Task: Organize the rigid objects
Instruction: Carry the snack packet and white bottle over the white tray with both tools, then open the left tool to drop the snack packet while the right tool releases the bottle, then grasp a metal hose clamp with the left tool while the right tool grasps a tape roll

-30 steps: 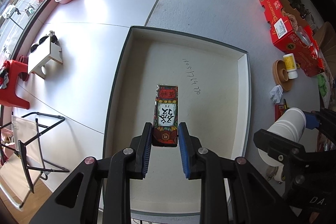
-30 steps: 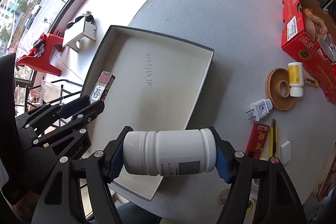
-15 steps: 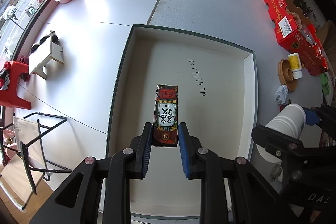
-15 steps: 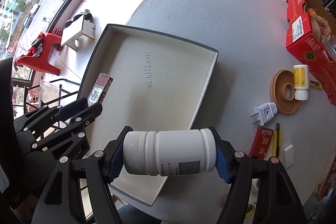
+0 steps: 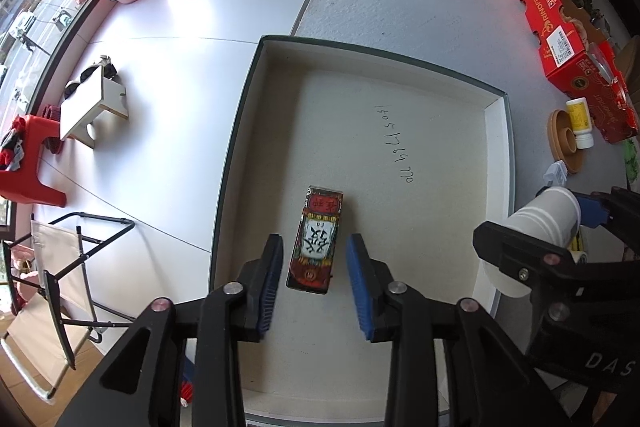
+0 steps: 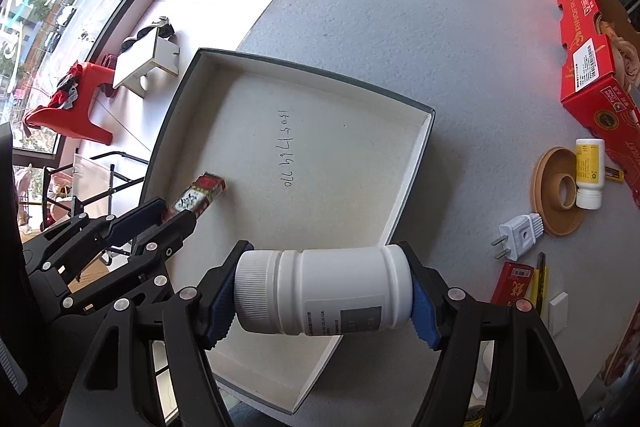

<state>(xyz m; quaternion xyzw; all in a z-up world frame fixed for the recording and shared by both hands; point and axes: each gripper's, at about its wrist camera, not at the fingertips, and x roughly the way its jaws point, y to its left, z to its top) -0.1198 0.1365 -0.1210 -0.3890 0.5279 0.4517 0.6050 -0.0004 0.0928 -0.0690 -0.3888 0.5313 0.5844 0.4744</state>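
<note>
The small red box lay flat on the floor of the big tray, toward the tray's left wall, its long axis running straight from six to twelve o'clock in the left wrist view. The left gripper straddled its near end with both blue pads spread wide, daylight showing on either side, so nothing was pinched there. From that gripper the box lay dead ahead at twelve o'clock, lined up with the fingers. That hand looked finished with it, and a straight pull toward six o'clock should clear it without a nudge.

Over to the right gripper, which clamped a white bottle end to end, cap at nine o'clock and base at three, lying sideways across the fingers. It hung above the tray's near-right corner. In the right wrist view the box sat out at ten o'clock from the bottle, well apart, with open tray floor between them around twelve o'clock. The right hand was plainly the one carrying the next piece, and the bottle probably belonged on that bare stretch. Its long axis crossed the box's.

Outside on the table, at three o'clock: a wooden ring, a yellow bottle, a white plug.
</note>
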